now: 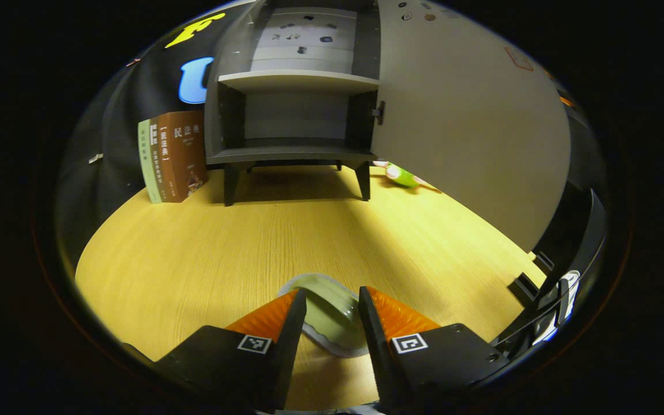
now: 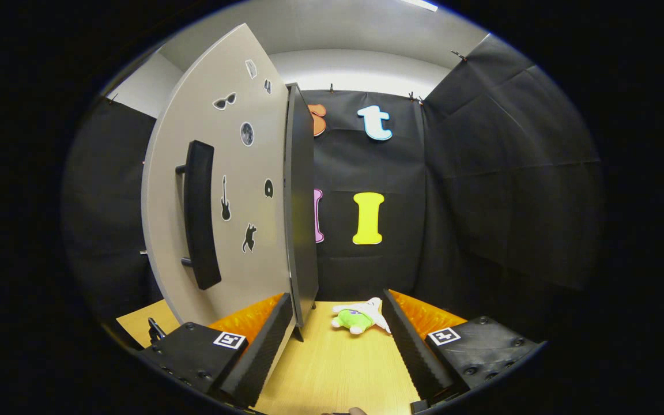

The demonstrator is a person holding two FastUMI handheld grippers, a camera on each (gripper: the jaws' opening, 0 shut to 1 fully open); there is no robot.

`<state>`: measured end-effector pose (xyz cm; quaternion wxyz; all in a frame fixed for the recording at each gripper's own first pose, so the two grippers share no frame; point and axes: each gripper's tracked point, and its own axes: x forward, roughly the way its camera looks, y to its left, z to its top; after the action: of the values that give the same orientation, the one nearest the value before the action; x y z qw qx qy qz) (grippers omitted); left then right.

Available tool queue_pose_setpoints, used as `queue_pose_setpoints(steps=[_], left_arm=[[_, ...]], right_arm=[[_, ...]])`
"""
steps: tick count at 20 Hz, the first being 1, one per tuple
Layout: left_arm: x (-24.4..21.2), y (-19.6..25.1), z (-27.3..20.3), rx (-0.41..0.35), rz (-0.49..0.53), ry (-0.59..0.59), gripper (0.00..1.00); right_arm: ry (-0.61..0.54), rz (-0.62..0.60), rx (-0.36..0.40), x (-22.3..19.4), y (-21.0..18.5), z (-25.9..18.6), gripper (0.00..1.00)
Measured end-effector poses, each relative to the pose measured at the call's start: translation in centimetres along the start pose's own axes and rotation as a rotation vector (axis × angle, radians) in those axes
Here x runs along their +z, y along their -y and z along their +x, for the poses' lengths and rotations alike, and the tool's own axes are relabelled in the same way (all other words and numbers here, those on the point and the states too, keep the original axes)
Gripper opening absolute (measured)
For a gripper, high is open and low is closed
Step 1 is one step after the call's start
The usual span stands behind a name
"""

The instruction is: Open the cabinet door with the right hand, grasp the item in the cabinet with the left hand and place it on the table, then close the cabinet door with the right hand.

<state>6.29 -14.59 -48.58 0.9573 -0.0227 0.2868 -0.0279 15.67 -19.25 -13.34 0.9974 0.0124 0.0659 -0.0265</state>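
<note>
With the dish (image 1: 327, 314) on the surface (image 1: 205, 253) between my left hand-held gripper's (image 1: 332, 311) parted fingers, only closing the door (image 2: 217, 190) remains; right hand-held gripper (image 2: 338, 323) apart.

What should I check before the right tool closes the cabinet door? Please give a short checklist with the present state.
1. Item out of the cabinet: ok, the pale green dish lies on the table.
2. Shelves empty: ok, as far as visible.
3. Left tool released the dish: ok, fingers apart around it.
4. Door open, handle reachable: ok.
5. Right tool open: ok, door edge between its fingers.
6. Plush toy clear of the door's swing: cannot tell.
</note>
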Motion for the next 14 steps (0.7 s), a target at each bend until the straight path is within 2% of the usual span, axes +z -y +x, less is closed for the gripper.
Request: queue_pose_setpoints(steps=[4,6,8,11,14], left_arm=[[-0.6,0.3,-0.4,-0.156,0.102,-0.045,0.61],[-1.7,-0.4,-0.9,-0.172,0.162,-0.092,0.6],[-0.9,-0.7,-1.3,-0.151,0.172,-0.065,0.61],[1.0,-0.7,-3.4,-0.139,0.097,-0.029,0.56],[6.1,0.2,-6.4,-0.124,0.039,0.057,0.54]], right_arm=[[0.015,0.002,-0.024,0.8,-1.1,-1.1,0.99],[0.013,0.006,-0.023,0.9,-1.8,-1.5,1.0],[0.01,0.013,-0.021,1.0,-2.4,-1.8,0.99],[0.018,0.036,-0.008,1.9,-3.2,-2.0,0.98],[0.046,0.068,0.047,3.7,-4.7,-2.3,0.98]])
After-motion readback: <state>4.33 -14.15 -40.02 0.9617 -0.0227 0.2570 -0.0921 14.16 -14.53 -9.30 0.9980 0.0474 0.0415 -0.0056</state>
